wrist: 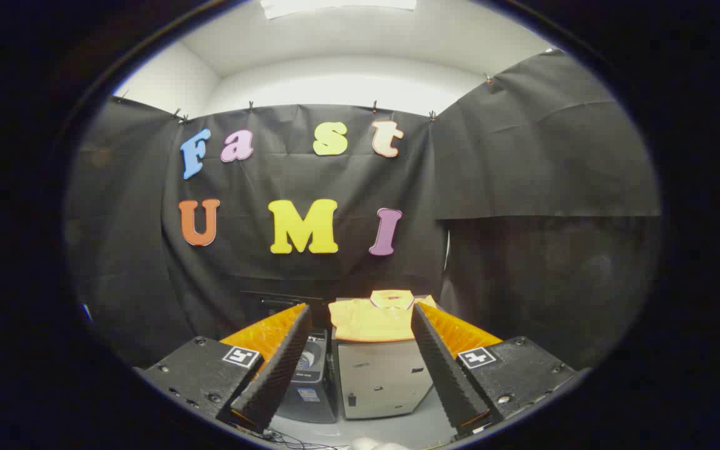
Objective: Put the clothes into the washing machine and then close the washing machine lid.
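One yellow shirt (375,320) lies folded flat, collar toward the far wall, on top of a pale grey box-shaped cabinet (384,378); it covers most of that top and hangs a little over the near edge; nothing else rests on it. Just left of the cabinet, touching or nearly so, stands one dark washing machine (310,381); a round, pale opening shows in its upper part between the left finger and the cabinet, but whether anything is inside cannot be told, and its lid is not clearly seen. Both stand on a light floor (397,431) against the black cloth wall; some thin cables (291,440) lie on the floor near the machine.

The claw (360,369) is spread wide and holds nothing; its two fingers (275,369), dark ribbed pads with orange backs, frame the cabinet and shirt, which sit well beyond the tips; the machine shows partly behind the left finger. Each finger's black base carries one square marker (241,357), two in all.
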